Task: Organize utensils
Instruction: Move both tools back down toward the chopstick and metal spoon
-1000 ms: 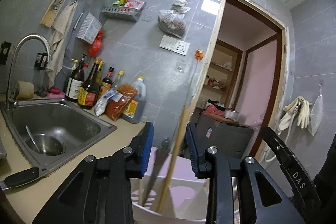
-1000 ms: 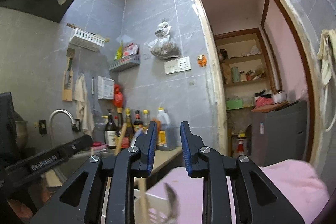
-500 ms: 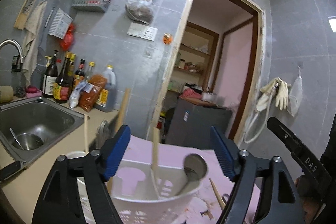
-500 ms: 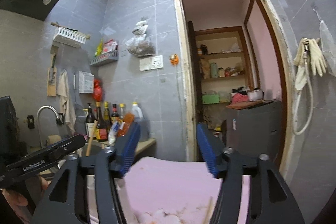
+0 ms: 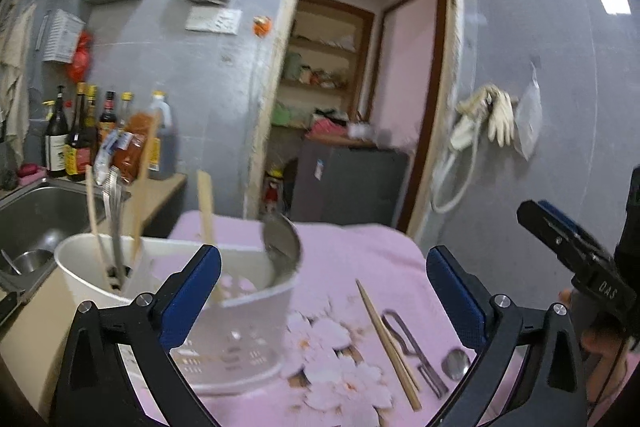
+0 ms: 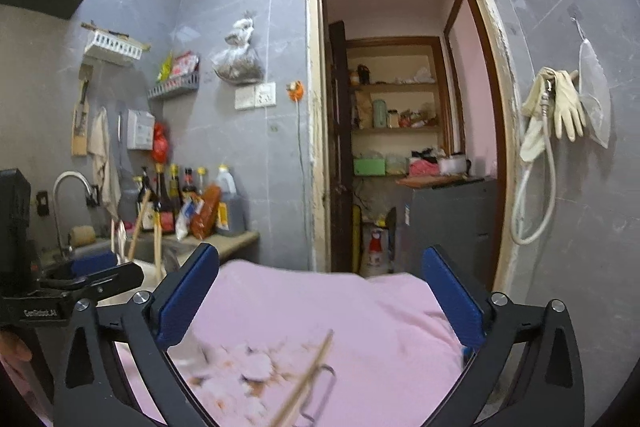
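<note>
The jaws of the left gripper (image 5: 322,283) stand spread wide, having just been opening, with nothing pinched; the white utensil holder (image 5: 240,331) shows in the gap but the blue pads do not press on it. The jaws of the right gripper (image 6: 320,291) are likewise spread wide after just opening, with only the pink flowered cloth (image 6: 340,311) beyond them.

In the left wrist view the holder stands at about 8 o'clock on the cloth-covered surface, at the cloth's left edge. Upright in it are wooden chopsticks (image 5: 206,203), a metal ladle (image 5: 282,239) leaning on its right rim, and more sticks and a metal handle in its left part. At 5 o'clock a pair of chopsticks (image 5: 390,343) lies flat on the cloth, just beside a metal utensil with a looped handle (image 5: 412,351) and a small spoon (image 5: 456,365). The right gripper appears at 3 o'clock, a hand (image 5: 596,343) below it.

At 9 o'clock lies the steel sink (image 5: 36,215), with sauce bottles (image 5: 80,135) behind it at 10 o'clock.
</note>
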Available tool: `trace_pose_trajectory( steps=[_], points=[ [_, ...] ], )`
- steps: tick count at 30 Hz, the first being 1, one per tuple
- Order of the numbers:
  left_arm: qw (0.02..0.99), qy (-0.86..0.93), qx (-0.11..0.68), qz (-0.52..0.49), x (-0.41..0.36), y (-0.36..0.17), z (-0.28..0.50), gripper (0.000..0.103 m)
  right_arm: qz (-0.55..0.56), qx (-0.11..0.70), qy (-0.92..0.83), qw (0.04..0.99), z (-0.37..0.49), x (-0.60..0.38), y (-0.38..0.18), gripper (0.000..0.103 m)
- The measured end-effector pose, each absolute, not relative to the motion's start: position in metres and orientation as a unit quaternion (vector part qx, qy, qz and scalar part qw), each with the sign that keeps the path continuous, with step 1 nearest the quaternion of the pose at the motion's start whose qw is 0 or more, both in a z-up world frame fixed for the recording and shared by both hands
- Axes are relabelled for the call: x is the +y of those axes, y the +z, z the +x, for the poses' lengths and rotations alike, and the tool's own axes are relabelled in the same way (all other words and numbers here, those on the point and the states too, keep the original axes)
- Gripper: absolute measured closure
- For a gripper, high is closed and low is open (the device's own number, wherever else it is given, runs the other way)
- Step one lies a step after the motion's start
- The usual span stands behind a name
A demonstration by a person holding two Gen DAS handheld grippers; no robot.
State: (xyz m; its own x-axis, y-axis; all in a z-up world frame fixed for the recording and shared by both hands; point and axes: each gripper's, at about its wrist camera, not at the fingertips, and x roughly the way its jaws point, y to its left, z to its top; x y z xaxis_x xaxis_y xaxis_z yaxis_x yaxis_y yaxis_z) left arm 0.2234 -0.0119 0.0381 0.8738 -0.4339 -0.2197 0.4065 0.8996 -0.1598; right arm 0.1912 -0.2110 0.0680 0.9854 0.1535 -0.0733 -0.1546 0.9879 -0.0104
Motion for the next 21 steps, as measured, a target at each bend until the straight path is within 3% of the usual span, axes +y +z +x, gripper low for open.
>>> trace_pose_trajectory(
  steps=[21],
  points=[
    [0.901,-0.268,0.336,0.065,-0.098,-0.031,0.248,0.003,-0.095,0.253,0.04,0.962,0.184,-0.239,-0.009,0.001]
  ],
)
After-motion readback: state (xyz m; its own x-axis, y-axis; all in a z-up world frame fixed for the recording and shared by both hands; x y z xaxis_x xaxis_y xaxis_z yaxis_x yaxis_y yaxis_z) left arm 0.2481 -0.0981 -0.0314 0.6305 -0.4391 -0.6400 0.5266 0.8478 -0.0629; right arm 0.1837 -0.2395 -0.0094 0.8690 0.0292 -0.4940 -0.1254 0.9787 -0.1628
